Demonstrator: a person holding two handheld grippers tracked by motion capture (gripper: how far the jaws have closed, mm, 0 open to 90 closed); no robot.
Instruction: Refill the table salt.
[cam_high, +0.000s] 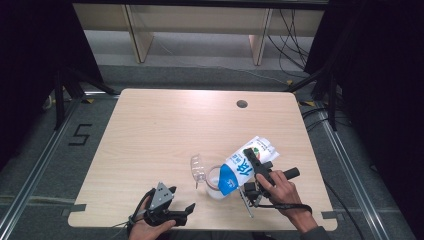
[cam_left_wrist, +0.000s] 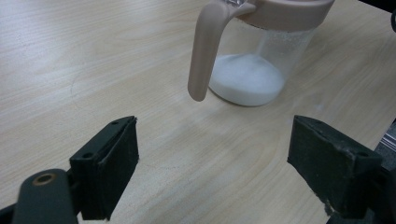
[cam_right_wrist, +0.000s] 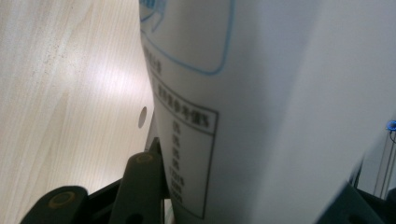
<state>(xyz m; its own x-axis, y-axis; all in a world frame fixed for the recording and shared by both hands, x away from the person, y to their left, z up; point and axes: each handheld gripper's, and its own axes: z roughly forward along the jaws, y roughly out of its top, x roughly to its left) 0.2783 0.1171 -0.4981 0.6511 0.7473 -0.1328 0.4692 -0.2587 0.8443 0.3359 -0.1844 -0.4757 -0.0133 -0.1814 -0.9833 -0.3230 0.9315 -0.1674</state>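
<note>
A white and blue carton (cam_high: 246, 165) is tilted over with its blue top end down at the mouth of a clear jug (cam_high: 216, 182). My right gripper (cam_high: 256, 164) is shut on the carton's body; in the right gripper view the carton (cam_right_wrist: 261, 93) stands between the jaws. The jug (cam_left_wrist: 261, 60) has a beige rim and handle (cam_left_wrist: 205, 51) and a shallow white layer in its bottom. Its clear lid (cam_high: 198, 167) stands flipped up on the left. My left gripper (cam_high: 181, 199) rests near the table's front edge, left of the jug, open (cam_left_wrist: 212, 163) and holding nothing.
The light wooden table (cam_high: 165, 125) has a round cable hole (cam_high: 242, 104) at the back right. Dark tripod legs and cables stand on the floor at both sides. Wooden furniture legs rise beyond the far edge.
</note>
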